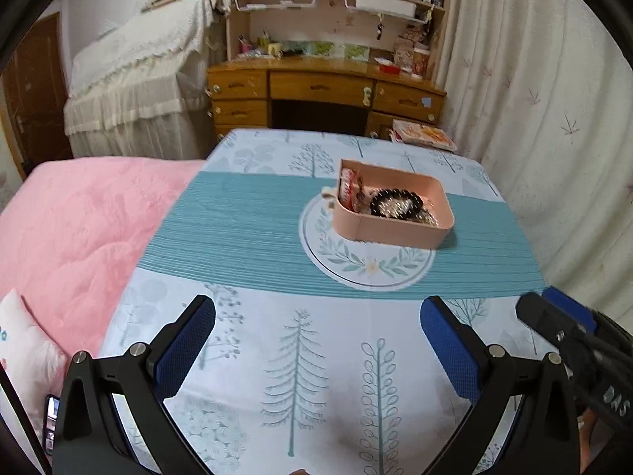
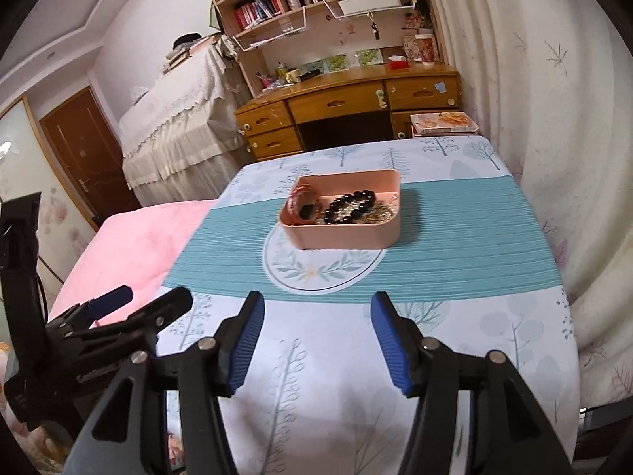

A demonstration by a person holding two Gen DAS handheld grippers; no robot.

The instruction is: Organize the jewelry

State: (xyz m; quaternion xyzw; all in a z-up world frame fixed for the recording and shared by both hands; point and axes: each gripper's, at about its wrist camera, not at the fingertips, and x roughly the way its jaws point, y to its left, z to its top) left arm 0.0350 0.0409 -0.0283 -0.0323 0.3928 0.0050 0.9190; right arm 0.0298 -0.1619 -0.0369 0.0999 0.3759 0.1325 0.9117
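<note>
A pink box (image 1: pixel 395 229) (image 2: pixel 344 233) stands on the table's teal band, over a round leaf print. Inside lie a black bead bracelet (image 1: pixel 395 200) (image 2: pixel 350 201), a red-and-white piece (image 1: pixel 348 190) (image 2: pixel 298 194) at the left end and some silvery chain (image 2: pixel 381 210). My left gripper (image 1: pixel 316 336) hovers well short of the box, jaws wide apart and empty. My right gripper (image 2: pixel 318 336) also hangs over the near part of the cloth, open with nothing between its blue pads. Each gripper shows at the other view's edge: the right gripper (image 1: pixel 561 324), the left gripper (image 2: pixel 146 303).
The table (image 1: pixel 245 237) wears a tree-print cloth. A pink bed cover (image 1: pixel 79 229) lies along its left side, a curtain (image 1: pixel 554 118) hangs on the right. Beyond the far edge stand a wooden desk (image 1: pixel 324 91) with shelves and a cloth-draped cabinet (image 1: pixel 138 79).
</note>
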